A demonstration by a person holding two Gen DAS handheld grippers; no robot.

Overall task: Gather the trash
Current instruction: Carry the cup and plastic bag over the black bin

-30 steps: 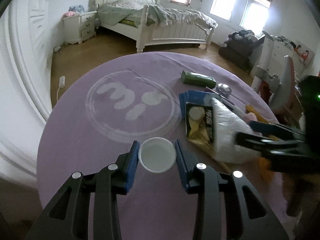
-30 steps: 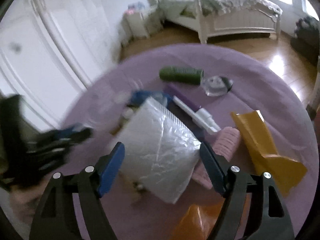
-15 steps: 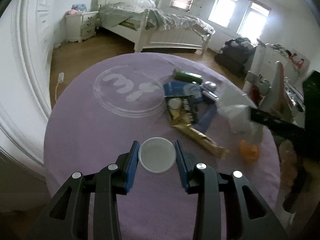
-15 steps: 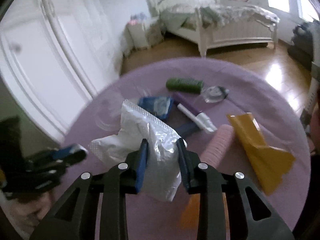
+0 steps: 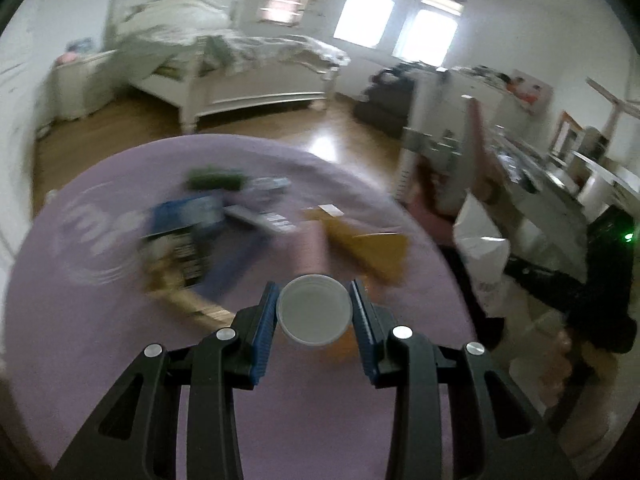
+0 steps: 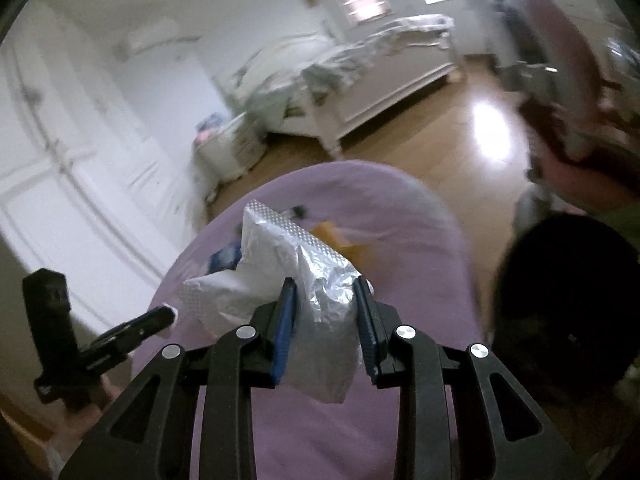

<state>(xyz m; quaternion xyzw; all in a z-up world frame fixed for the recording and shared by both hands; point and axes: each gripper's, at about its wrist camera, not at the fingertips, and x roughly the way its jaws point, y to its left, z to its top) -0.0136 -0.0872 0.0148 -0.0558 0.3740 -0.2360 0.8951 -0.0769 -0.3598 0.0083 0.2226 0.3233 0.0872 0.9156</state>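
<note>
Both grippers have lifted off the table since the earlier frames and swung toward the right side of the room; the right one, which stood wide around the bag, is now clamped on it. Right gripper (image 6: pixel 325 312) pinches the white plastic bag (image 6: pixel 280 276) between its blue pads, crumpled, hanging above the purple round table (image 6: pixel 400 220). Left gripper (image 5: pixel 314 314) grasps a white round lid (image 5: pixel 315 310) edge to edge between its pads, held flat, above the table's near part. Remaining trash stays on the table: green wrapper (image 5: pixel 216 178), blue packet (image 5: pixel 188 214), yellow wrapper (image 5: pixel 370 244), snack bag (image 5: pixel 176 258); all motion-blurred, details unclear. A dark round shape (image 6: pixel 568 304) sits at right in the right wrist view, possibly a bin, cannot confirm.

Step in hand looks like carrying both pieces to a disposal spot. To do it well: keep both grips firm during the swing, the lid is held only by its rim and could pop out if tilted; get the bag fully over the opening before letting go, since its loose tail may snag the edge; release one item at a time.
</note>
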